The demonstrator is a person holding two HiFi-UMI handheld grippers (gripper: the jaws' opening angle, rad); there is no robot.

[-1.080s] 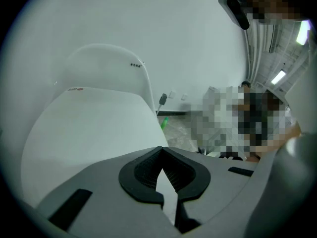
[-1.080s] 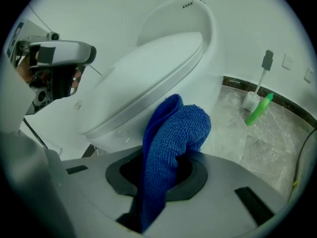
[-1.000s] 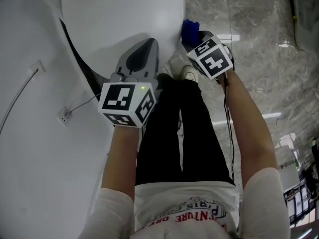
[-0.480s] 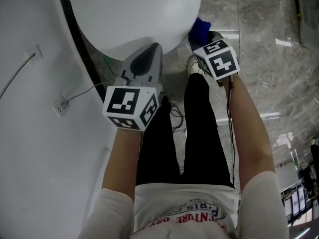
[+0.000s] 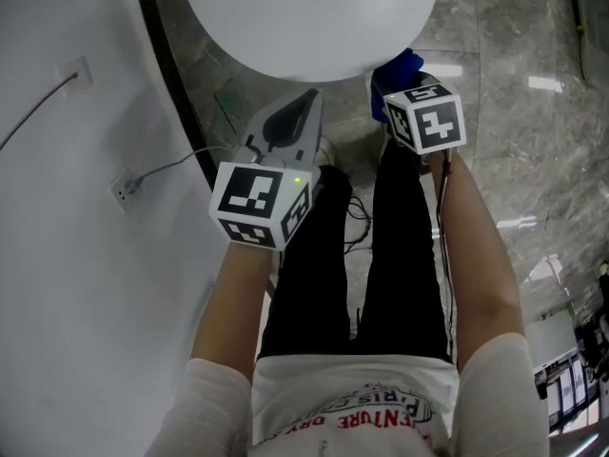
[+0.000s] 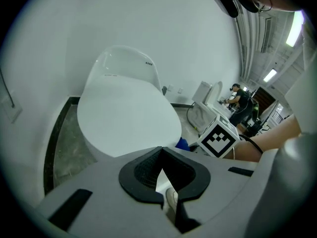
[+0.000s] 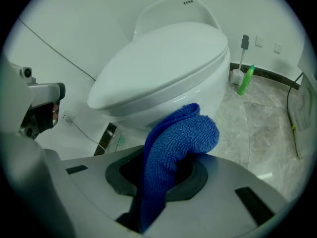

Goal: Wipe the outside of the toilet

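A white wall (image 5: 57,303) fills the left of the head view, with a dark skirting strip (image 5: 171,74) where it meets the grey marble floor (image 5: 514,93). The white toilet (image 5: 304,17) stands against this wall with its lid down. Its rounded front reaches toward the person, whose legs in black trousers (image 5: 362,255) stand on the floor just short of it.

The left claw (image 5: 306,98) hangs in front of the toilet's front edge, a little toward the wall side and apart from it. In the left gripper view, the left claw (image 6: 161,148) has its tips drawn together and nothing between them. Only a white shoe (image 6: 171,198) and a bit of floor show through the gap behind the tips.

The right claw (image 5: 390,89) is at the toilet's front on the side away from the wall. In the right gripper view, the right claw (image 7: 168,167) is clamped on a blue cloth (image 7: 178,138), which stands up out of the jaws in a folded bunch. The top of the cloth (image 5: 402,65) lies close under the front rim of the bowl (image 7: 163,58); whether it touches cannot be told.

Beside the toilet's far side, near the wall, a toilet brush (image 7: 242,58) stands on the floor with a green bottle (image 7: 246,81) just beside it. A small socket (image 5: 127,187) with a thin cable sits low on the wall.
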